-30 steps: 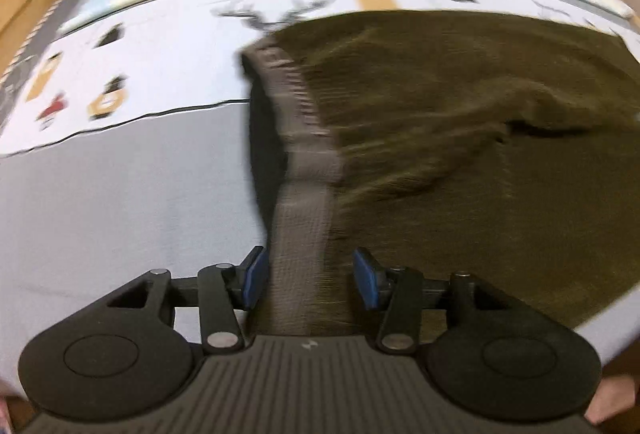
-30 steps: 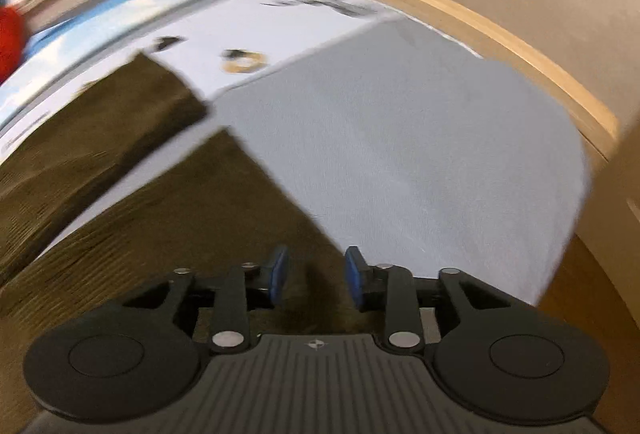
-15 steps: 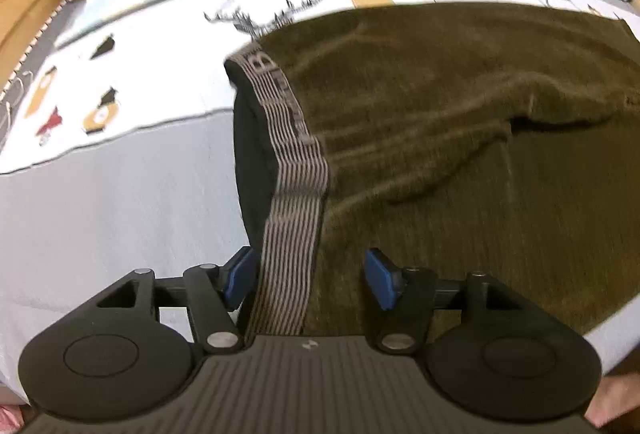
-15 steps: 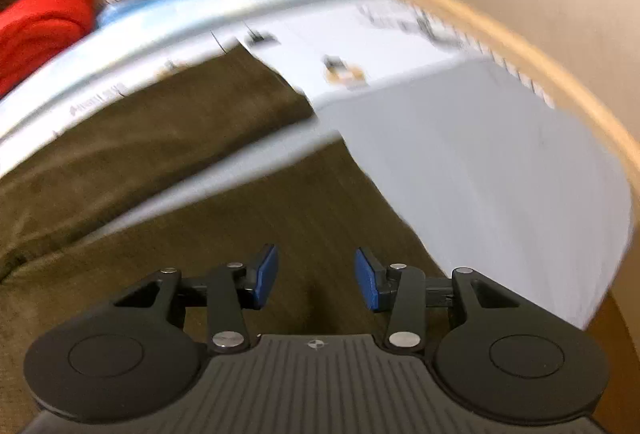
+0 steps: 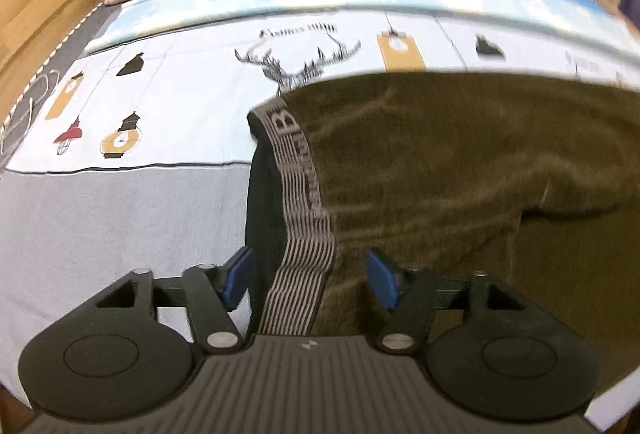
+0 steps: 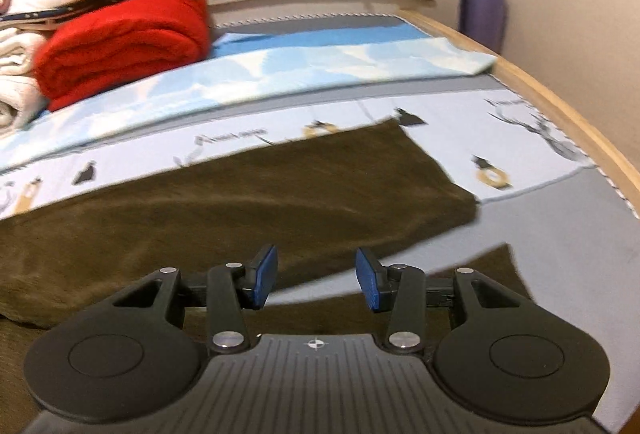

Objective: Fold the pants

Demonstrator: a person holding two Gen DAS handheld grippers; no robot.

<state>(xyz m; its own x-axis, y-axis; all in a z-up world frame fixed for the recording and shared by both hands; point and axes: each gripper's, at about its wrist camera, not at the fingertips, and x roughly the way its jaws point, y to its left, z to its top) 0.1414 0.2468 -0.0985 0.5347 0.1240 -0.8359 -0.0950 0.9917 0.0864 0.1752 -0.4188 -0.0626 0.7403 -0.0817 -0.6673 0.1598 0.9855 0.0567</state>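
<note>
Pants (image 5: 460, 173) lie flat on the bed (image 5: 120, 218); the left gripper (image 5: 306, 278), jaws closing astride the striped waistband (image 5: 308, 234), should bite deep, while the right gripper (image 6: 316, 278), jaws apart and empty, seeks a cuff.

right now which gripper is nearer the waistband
Left. The left gripper straddles the waistband, jaws closing, not yet pressing it. The right gripper hovers by the leg ends, waistband out of view.
</note>
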